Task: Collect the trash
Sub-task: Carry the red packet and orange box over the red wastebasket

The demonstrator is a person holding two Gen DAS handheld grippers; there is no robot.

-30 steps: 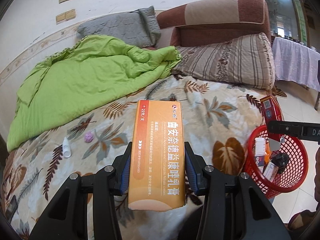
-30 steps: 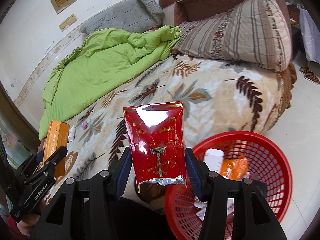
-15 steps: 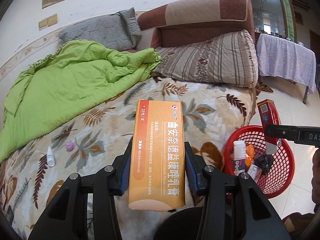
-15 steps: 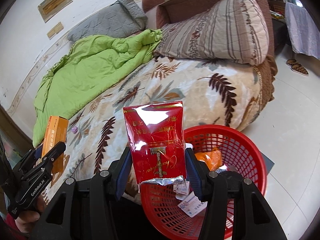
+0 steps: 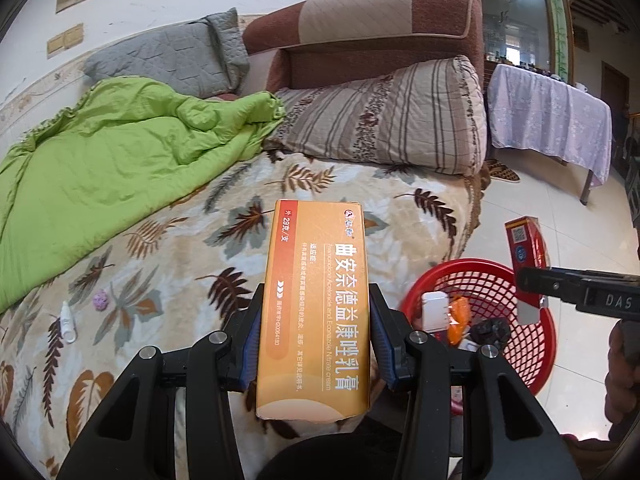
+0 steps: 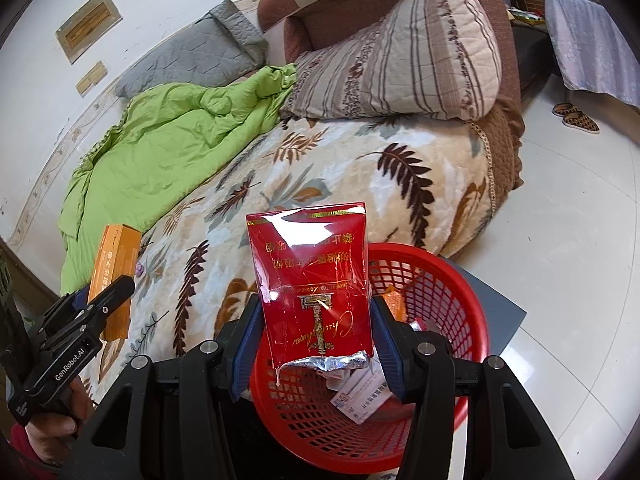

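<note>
The right gripper [image 6: 316,344] is clamped on a red cigarette pack [image 6: 310,280], its blue pads pressed against both sides, and the pack is held above the near rim of the red basket [image 6: 452,280] that stands on the floor beside the bed [image 6: 360,168]. The left gripper [image 5: 316,344] is clamped in the same way on a long orange cream box [image 5: 316,300], which is held over the edge of the bed, with the basket [image 5: 536,364] off to its right. The step in hand is judged to be the drop into the basket, and the pack is the nearer of the two. It is best carried a little further, past the rim and over the middle of the mesh, before the jaws are parted, so that the light foil-ended pack is not caught on the rim. The box, being long, should be brought well over the opening and tipped end-down. Two small items are left on the bed: a white dropper bottle [image 5: 67,322] and a purple ball [image 5: 100,300].
</note>
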